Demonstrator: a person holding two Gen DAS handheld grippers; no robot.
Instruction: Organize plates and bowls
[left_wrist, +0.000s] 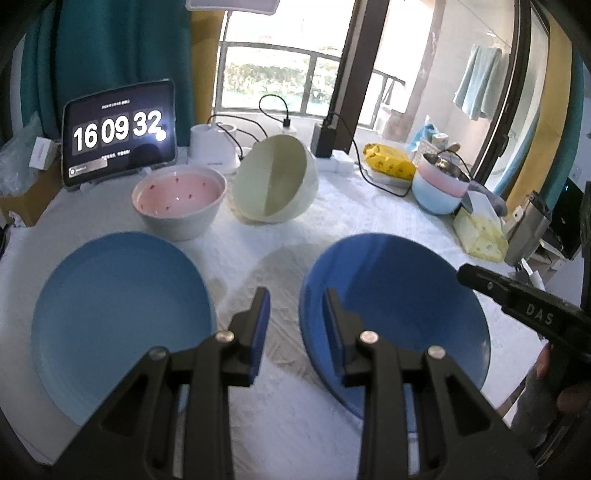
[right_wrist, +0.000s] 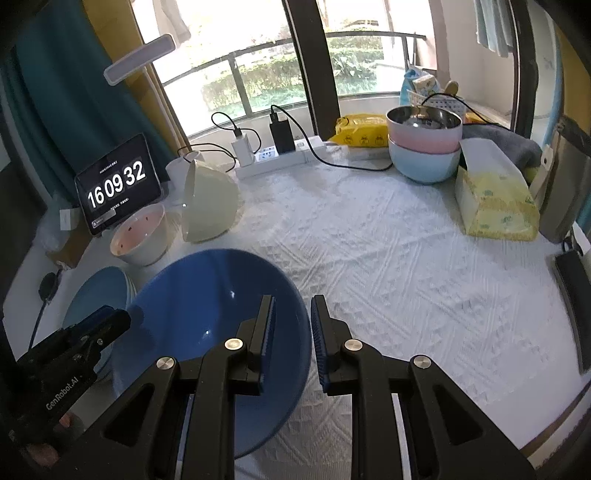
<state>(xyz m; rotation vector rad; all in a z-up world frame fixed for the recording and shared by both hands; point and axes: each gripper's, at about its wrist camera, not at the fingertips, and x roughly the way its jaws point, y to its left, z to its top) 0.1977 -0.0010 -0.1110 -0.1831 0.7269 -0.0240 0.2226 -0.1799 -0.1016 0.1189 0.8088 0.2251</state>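
Note:
A dark blue plate (left_wrist: 399, 306) lies on the white cloth, also in the right wrist view (right_wrist: 207, 314). A light blue plate (left_wrist: 122, 317) lies to its left (right_wrist: 99, 295). Behind them stand a pink-lined bowl (left_wrist: 181, 199) (right_wrist: 140, 236) and a cream bowl (left_wrist: 277, 181) tipped on its side (right_wrist: 210, 203). My left gripper (left_wrist: 297, 306) is open; its jaws straddle the dark plate's left rim. My right gripper (right_wrist: 293, 317) is open; its jaws straddle the same plate's right rim. Whether the pads touch the plate I cannot tell.
A tablet clock (left_wrist: 118, 133) stands at the back left. A power strip with cables (right_wrist: 273, 155), a yellow packet (right_wrist: 362, 129), stacked pink and blue bowls (right_wrist: 424, 147) and a tissue pack (right_wrist: 495, 199) line the back and right. The white tablecloth (right_wrist: 406, 277) covers the table.

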